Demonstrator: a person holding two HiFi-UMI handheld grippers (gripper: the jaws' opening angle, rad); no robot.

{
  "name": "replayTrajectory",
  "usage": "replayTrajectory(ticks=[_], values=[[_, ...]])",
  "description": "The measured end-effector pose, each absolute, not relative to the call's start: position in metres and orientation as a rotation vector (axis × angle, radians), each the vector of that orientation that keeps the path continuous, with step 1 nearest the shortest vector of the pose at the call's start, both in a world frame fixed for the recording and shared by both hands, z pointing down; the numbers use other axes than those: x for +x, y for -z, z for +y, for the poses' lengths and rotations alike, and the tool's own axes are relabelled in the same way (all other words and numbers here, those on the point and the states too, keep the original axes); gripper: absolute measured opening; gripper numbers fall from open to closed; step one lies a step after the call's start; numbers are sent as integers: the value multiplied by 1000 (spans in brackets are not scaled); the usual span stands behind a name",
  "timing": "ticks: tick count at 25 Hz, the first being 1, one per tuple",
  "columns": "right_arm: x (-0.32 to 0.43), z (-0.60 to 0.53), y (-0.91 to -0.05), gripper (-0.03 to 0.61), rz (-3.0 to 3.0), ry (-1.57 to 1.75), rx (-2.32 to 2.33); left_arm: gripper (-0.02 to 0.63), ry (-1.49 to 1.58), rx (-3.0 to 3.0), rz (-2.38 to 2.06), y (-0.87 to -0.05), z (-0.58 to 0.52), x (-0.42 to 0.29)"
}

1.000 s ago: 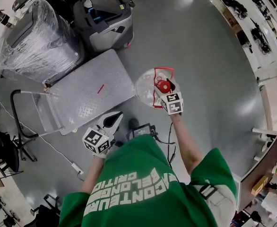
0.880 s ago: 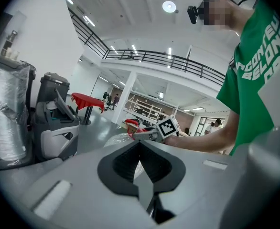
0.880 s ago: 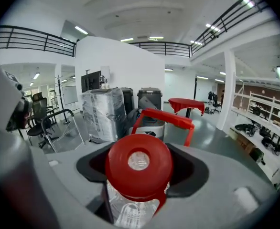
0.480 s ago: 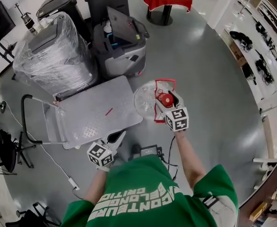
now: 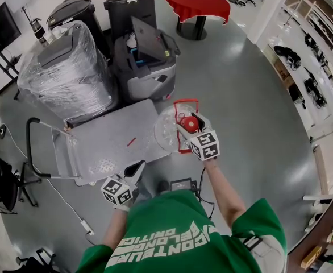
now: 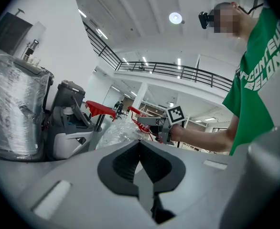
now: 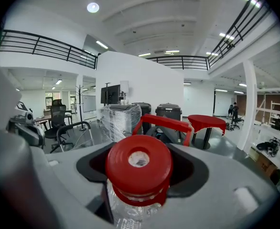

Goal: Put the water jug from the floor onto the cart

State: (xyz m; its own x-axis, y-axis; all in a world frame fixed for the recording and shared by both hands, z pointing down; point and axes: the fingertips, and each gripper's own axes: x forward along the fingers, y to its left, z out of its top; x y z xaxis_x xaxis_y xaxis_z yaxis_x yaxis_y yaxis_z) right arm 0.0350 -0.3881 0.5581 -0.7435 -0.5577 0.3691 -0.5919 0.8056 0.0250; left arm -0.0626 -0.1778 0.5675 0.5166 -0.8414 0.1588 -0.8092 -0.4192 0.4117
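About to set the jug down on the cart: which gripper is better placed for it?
Right. The right gripper is shut on the water jug at its neck, beside the cart. The left gripper is shut and empty.

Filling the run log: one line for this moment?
jug: at cart edge | right gripper: shut on jug neck | left gripper: shut, empty
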Motion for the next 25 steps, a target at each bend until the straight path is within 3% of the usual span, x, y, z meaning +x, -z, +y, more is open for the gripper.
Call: replayTrajectory(ticks=[25], values=[[-109, -383, -566, 304, -2579, -107, 694, 9, 208, 2276, -1386, -562, -199, -203]])
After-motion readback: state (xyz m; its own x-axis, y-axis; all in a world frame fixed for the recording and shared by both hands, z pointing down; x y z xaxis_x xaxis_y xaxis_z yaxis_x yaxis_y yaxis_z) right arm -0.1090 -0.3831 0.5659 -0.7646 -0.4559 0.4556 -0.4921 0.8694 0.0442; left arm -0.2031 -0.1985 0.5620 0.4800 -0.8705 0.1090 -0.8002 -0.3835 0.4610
